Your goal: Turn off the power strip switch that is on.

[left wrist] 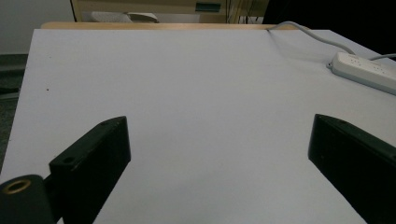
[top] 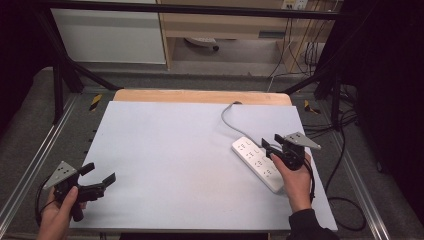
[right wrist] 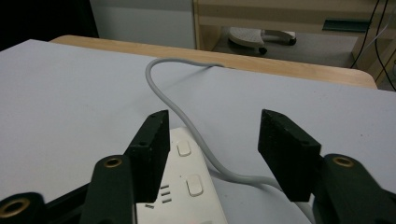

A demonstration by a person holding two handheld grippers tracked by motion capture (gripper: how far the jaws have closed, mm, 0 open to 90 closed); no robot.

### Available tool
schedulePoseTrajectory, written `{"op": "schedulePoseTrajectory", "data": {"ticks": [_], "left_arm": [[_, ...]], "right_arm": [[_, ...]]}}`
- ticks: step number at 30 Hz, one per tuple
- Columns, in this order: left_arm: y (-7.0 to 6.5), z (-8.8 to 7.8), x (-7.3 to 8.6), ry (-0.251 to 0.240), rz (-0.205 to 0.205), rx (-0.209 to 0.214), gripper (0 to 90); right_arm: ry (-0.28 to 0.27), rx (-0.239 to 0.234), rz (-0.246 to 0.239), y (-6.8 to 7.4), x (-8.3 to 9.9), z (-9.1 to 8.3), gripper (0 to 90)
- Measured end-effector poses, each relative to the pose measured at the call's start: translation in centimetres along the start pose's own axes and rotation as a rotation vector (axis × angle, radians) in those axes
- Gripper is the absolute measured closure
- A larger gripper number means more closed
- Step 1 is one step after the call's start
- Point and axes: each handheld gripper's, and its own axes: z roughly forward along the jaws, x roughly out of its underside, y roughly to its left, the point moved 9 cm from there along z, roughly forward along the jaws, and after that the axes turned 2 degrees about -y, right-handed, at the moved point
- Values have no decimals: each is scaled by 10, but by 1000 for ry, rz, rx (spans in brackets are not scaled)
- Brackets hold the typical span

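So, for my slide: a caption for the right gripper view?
Right gripper, jaws apart, poised over white plastic power strip and its grey cable.

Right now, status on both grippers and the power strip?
Left gripper open, idle at near left. Right gripper open, jaws over power strip, not gripping. Strip's grey cable runs between jaws.

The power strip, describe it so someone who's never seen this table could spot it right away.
Start at the pale grey table top and go to its right side, just in front of the right gripper. The power strip lies flat there at a slant, a long white bar with rows of sockets. A grey cord curls from its far end toward the table's back edge.
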Motion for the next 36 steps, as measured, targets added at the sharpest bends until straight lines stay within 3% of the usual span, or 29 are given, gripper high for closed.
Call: {"op": "schedulePoseTrajectory", "data": {"ticks": [11,21,36], "left_arm": [[0,0,0,2,1,-1,57],[0,0,0,1,1,0,57],[0,0,1,5,0,-1,59]], "right_arm": [[14,-15,-20,8,4,7,589],[29,-11,-26,7,13,8,761],[26,-23,-16,6,22,8,870]]}}
